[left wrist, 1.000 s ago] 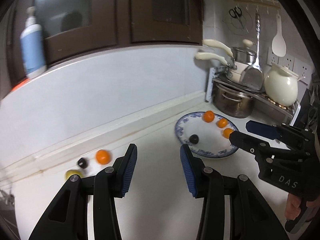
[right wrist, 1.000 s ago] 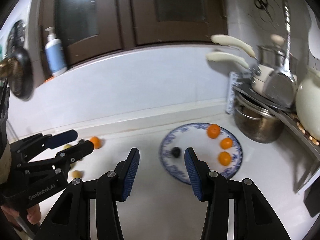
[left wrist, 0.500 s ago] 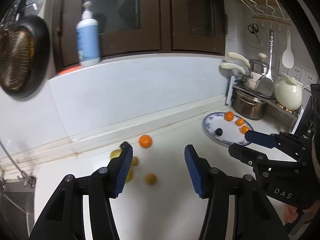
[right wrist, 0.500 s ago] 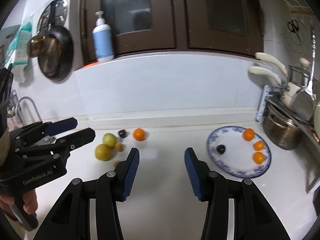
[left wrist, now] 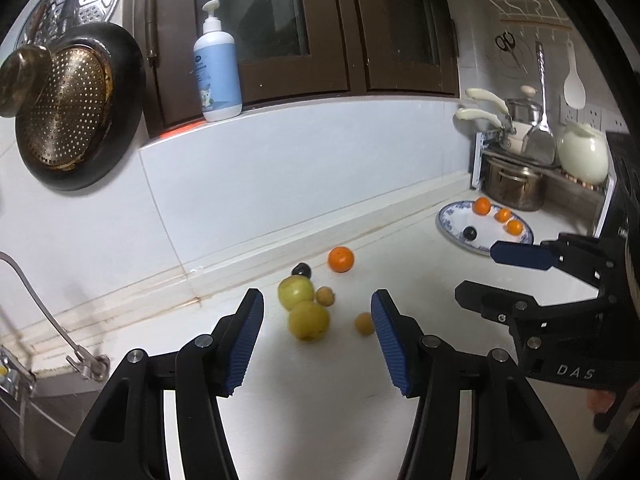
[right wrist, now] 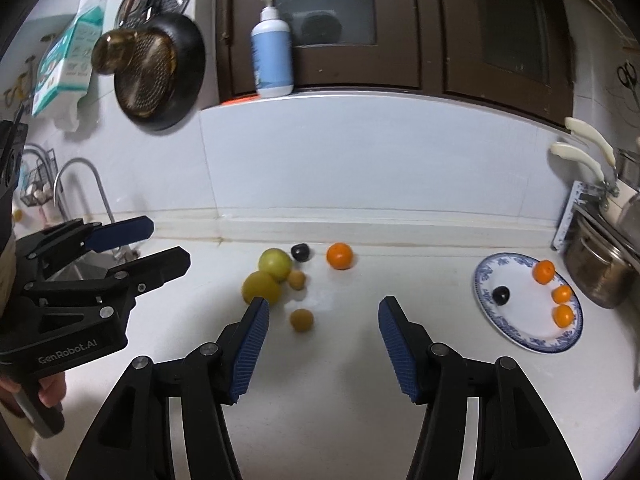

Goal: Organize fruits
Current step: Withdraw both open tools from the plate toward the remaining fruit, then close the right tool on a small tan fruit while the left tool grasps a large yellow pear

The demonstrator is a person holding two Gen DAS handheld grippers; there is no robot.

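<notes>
Loose fruits cluster on the counter (right wrist: 340, 360) near the wall: two yellow-green fruits (right wrist: 262, 289), two small brown ones (right wrist: 301, 320), a dark plum (right wrist: 300, 252), an orange (right wrist: 339, 256); well apart, the blue-rimmed plate (right wrist: 520, 340) holds three oranges and a plum; left gripper (left wrist: 318, 336) and right gripper (right wrist: 322, 338) both hover with fingers spread, empty.

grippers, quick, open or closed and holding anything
Left gripper: open, holding nothing.
Right gripper: open, holding nothing.

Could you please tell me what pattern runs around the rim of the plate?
A blue floral pattern on white rings the plate; the right wrist view shows it best.
</notes>
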